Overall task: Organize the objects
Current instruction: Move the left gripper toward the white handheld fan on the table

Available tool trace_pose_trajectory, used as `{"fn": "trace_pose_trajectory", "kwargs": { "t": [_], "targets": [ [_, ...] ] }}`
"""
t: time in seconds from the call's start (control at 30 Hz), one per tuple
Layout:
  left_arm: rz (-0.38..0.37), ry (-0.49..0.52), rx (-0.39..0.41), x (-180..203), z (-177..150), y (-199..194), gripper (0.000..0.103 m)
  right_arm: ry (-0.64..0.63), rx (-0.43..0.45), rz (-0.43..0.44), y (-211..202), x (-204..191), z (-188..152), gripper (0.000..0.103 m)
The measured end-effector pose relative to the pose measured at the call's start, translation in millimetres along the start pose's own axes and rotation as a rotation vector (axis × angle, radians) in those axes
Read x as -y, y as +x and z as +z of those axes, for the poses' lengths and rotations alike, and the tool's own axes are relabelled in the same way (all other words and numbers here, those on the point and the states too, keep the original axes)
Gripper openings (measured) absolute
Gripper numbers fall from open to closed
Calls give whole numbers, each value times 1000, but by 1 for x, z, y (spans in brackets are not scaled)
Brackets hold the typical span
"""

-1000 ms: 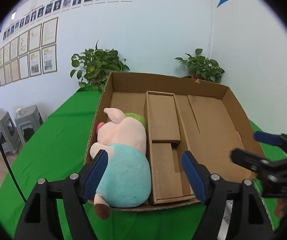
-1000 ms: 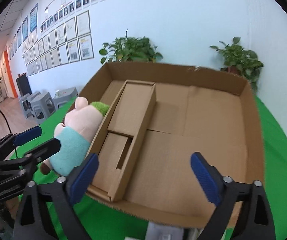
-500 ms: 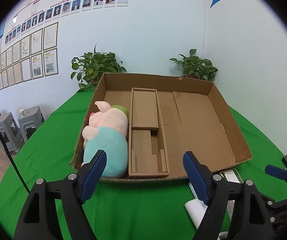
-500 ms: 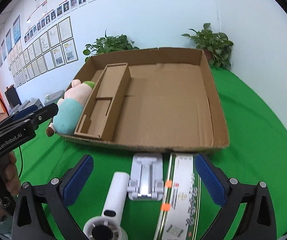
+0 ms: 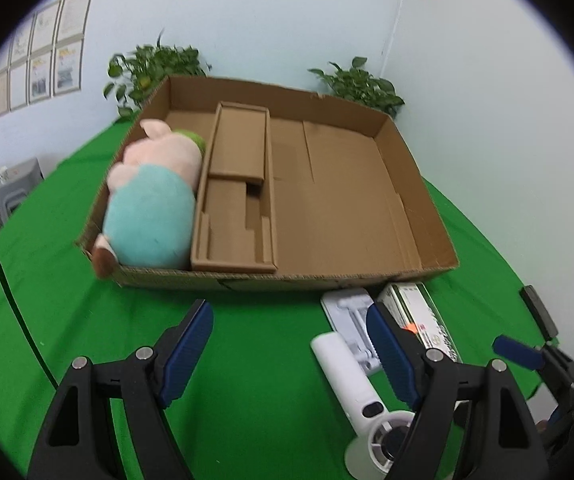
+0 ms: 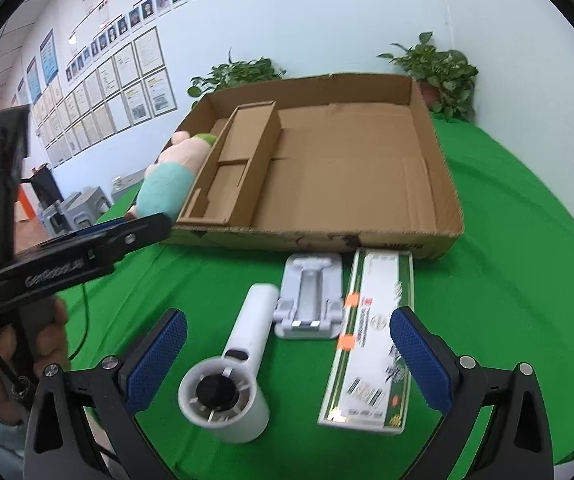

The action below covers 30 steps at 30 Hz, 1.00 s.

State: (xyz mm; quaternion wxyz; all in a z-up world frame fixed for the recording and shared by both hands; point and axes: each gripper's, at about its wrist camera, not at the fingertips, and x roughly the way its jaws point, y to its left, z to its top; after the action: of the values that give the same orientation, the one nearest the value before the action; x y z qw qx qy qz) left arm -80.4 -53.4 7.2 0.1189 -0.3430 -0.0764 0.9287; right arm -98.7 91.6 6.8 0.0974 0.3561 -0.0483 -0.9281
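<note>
A shallow cardboard box [image 5: 367,280] [image 6: 427,236] lies on the green table. A pink pig plush [image 5: 155,196] [image 6: 171,176] in a teal shirt lies in its left compartment beside a cardboard insert [image 5: 239,184]. In front of the box lie a white handheld fan [image 6: 235,368] [image 5: 351,380], a white folding stand [image 6: 309,296] [image 5: 351,316] and a long green-edged box [image 6: 371,336] [image 5: 419,316]. My left gripper [image 5: 291,352] is open and empty above the cloth. My right gripper [image 6: 287,360] is open and empty above the fan and stand.
Two potted plants [image 6: 439,68] [image 6: 235,76] stand behind the box against the wall. Grey stools [image 5: 11,184] stand left of the table. The left gripper's body [image 6: 67,264] and the hand holding it show at the left of the right wrist view.
Both grippers have pulled back from the box toward the table's near edge and tilted down. The fan, stand and long box have come into view.
</note>
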Motion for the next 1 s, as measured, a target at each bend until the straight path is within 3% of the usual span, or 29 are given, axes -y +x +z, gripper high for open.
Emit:
{"fn": "trace_pose_trajectory", "kwargs": {
  "t": [0.23,0.5,0.7,0.9,1.0],
  "targets": [
    [-106,-37,-121,0,-15,21,79,2,-67,104,-5,-8,-37,102],
    [-233,-53,-238,9,-30,40,79,-73,-42,185,-9,-31,-57,101],
    [-301,-41,-311,17,-44,51,79,-111,-72,165,6,-42,-70,85],
    [-350,-57,-355,20,-52,57,77,-181,-64,71,14,-49,-76,53],
    [-378,-69,-356,19,-53,57,77,-200,-55,46,14,-51,-76,52]
  ]
}}
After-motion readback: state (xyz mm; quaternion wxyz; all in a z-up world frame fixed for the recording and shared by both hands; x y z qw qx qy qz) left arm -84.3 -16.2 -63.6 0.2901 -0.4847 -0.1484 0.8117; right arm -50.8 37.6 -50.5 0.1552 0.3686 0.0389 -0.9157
